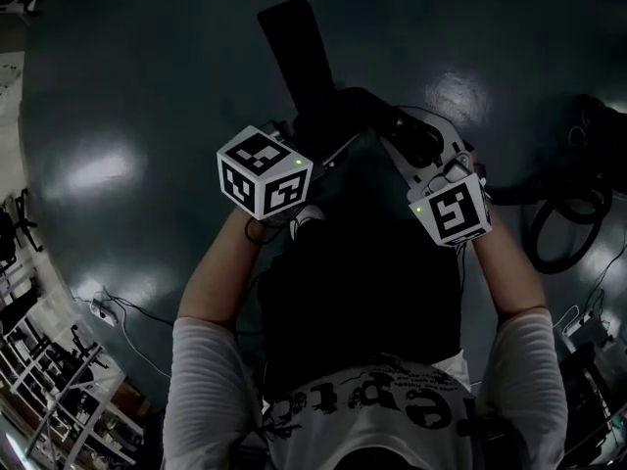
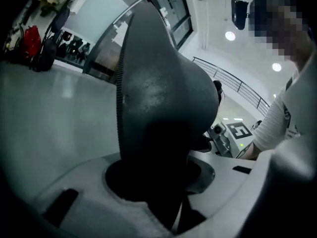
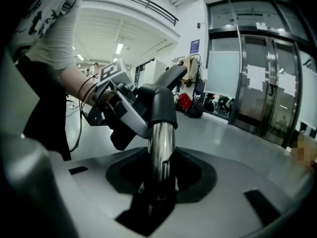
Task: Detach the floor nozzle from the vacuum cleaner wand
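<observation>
The black floor nozzle [image 1: 299,52] is held up off the dark floor in front of me, its flat head pointing away. My left gripper [image 1: 294,143] is shut on the nozzle's bulky dark body [image 2: 158,113], which fills the space between its jaws [image 2: 153,182]. My right gripper [image 1: 431,163] is shut on the chrome wand [image 3: 159,148], just below the dark elbow [image 3: 162,100] where wand and nozzle meet. From the right gripper view the left gripper [image 3: 116,108] sits right behind that joint. The joint itself is hidden in the head view.
A coiled vacuum hose [image 1: 563,218] lies on the floor at the right. Cables [image 1: 118,306] and stacked chair frames [image 1: 49,380] are at the lower left. Glass doors [image 3: 257,83] and a red bag [image 3: 184,102] stand farther off.
</observation>
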